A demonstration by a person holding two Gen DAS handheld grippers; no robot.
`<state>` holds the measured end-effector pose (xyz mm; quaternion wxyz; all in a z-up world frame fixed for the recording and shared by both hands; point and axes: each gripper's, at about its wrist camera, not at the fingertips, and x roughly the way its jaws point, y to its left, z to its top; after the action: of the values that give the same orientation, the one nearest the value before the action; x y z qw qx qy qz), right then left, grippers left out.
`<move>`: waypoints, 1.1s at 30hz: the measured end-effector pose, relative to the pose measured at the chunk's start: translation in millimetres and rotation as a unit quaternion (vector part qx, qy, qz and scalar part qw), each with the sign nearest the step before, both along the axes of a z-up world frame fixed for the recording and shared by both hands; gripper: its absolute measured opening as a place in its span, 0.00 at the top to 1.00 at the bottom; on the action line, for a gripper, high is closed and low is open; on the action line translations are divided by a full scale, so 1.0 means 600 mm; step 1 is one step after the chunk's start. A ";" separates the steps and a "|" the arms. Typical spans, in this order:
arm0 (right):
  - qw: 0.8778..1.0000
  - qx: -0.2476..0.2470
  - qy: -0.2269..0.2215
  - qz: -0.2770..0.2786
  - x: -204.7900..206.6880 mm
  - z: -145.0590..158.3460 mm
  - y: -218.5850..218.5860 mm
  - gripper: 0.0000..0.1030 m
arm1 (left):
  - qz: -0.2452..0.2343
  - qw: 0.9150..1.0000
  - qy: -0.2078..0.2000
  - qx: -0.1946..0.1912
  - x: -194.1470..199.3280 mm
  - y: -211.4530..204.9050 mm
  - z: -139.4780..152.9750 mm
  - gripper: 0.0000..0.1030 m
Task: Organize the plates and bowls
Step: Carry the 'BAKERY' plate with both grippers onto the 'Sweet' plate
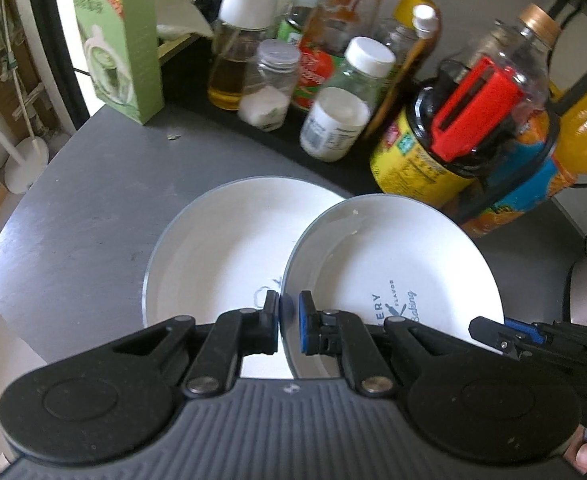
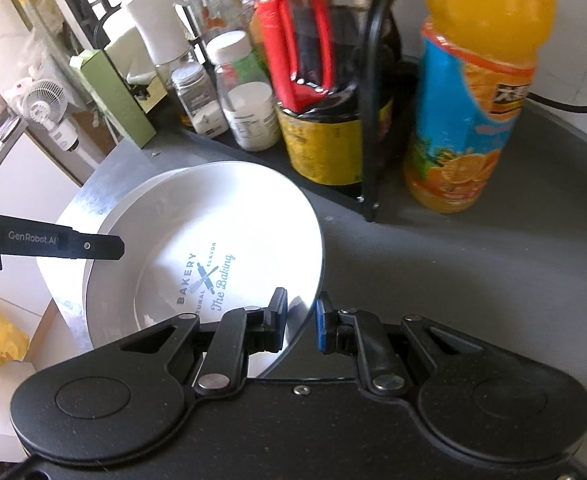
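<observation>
White plates with blue print on a grey counter, bright bottles behind

The near plate (image 1: 393,264) is white with a grey rim and blue lettering; the far plate (image 1: 221,240) is white too, with a blue mark. The counter (image 1: 73,216) is dark grey. The far left box (image 1: 119,44) is pale green. The juice bottle (image 2: 473,92) is orange with a blue and orange label. The peeler (image 2: 305,44) is red. The gripper pads (image 1: 304,326) are blue on black.
</observation>
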<state>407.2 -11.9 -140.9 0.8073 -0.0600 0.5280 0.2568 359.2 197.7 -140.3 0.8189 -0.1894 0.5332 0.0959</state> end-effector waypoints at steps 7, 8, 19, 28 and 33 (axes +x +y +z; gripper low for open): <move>1.000 -0.011 0.006 0.011 -0.001 -0.014 0.035 0.86 | 0.010 1.000 0.008 -0.002 0.000 0.035 -0.016 0.92; 1.000 -0.012 0.006 0.011 -0.001 -0.015 0.039 0.86 | 0.011 1.000 0.010 -0.001 0.001 0.039 -0.018 0.92; 0.999 -0.033 0.007 0.025 -0.003 -0.032 0.082 0.86 | 0.009 1.000 0.023 0.002 0.006 0.076 -0.041 0.92; 0.999 -0.041 0.008 0.034 -0.007 -0.038 0.106 0.85 | 0.005 0.999 0.036 0.010 0.010 0.095 -0.059 0.92; 0.998 -0.042 0.014 0.039 -0.007 -0.046 0.117 0.84 | -0.001 0.999 0.033 0.024 0.011 0.099 -0.058 0.92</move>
<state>402.8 58.5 -168.3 0.7857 -0.1105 0.5470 0.2668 365.8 257.1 -174.9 0.8053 -0.1657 0.5576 0.1146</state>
